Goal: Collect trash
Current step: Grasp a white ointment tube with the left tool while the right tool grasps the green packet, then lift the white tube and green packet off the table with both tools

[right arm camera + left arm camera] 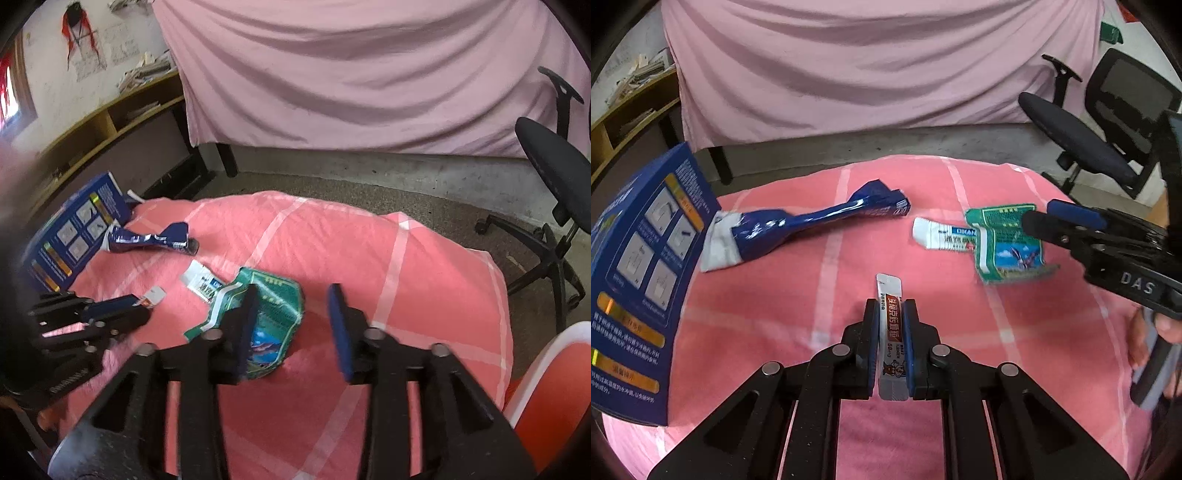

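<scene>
Left tongs [891,310] angled down, clamped on sachet [892,332]

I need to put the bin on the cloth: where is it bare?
The pink cloth is bare right of the green packet, out to its far and right edges. It is crowded on the left: blue wrapper, tube, blue box.

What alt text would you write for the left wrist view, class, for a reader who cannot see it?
The left gripper is shut on a slim medicine sachet over a pink checked cloth. Beyond lie a twisted blue wrapper, a white tube and a green packet, with the right gripper beside it.
</scene>
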A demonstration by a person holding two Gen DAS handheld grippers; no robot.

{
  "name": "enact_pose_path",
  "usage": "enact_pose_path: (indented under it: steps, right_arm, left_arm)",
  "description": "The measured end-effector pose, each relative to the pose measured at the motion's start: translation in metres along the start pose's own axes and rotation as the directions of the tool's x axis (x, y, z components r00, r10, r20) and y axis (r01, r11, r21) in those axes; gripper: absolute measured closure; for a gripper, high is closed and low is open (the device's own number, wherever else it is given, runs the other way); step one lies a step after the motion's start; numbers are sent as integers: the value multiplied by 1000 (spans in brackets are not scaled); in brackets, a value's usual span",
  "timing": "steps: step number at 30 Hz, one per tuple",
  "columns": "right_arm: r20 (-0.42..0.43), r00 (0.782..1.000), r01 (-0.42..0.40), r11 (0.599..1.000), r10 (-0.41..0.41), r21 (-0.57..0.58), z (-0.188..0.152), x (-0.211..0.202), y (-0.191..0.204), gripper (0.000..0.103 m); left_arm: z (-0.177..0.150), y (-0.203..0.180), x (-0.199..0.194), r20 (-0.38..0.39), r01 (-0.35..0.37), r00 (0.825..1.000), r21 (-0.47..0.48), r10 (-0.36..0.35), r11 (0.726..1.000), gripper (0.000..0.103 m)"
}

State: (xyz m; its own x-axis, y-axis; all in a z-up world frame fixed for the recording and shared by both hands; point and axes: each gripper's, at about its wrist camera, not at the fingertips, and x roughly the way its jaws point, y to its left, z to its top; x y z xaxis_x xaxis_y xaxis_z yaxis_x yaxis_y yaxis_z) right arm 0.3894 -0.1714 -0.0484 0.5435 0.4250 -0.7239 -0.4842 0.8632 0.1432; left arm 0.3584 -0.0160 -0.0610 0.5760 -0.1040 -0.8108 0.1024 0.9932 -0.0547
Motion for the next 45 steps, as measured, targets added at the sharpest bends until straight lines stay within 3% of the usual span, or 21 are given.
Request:
enact_pose_path:
  steps: [10,16,23,32,34,37,39,45]
  right_arm:
    - [-69,997,-27,998,23,-63,0,14,30,14]
    - [-119,993,-17,994,4,-108,-4,26,42,10]
    - [-130,991,-33,993,17,-116,-5,26,42,5]
    - [-165,986,-1,990,-23,-143,-3,41,54,1]
    - [-161,987,5,990,-28,-142,-4,39,54,6]
    - [-148,989,10,991,-30,-132,-7,33,49,21]
    - [-136,990,18,994,-33,-112,-10,27,43,38]
    - [-104,994,-48,998,44,-36,-16,9,23,73]
  left_arm:
    - [-19,27,-27,9,52,999,-58,-52,997,91]
    - [-23,27,-39,16,73,997,-65,-72,995,72]
    - [-26,15,-35,-10,-4,1000,-22,3,1000,74]
    - [-27,20,-32,-6,-43,999,-57,43,997,91]
    - [-29,21,-34,-3,-45,999,-62,45,997,92]
    - [-31,23,-38,4,-48,999,-77,49,996,92]
    - [-32,24,-39,8,-47,999,-90,47,995,92]
    - [-34,27,-50,23,-31,999,-121,34,992,92]
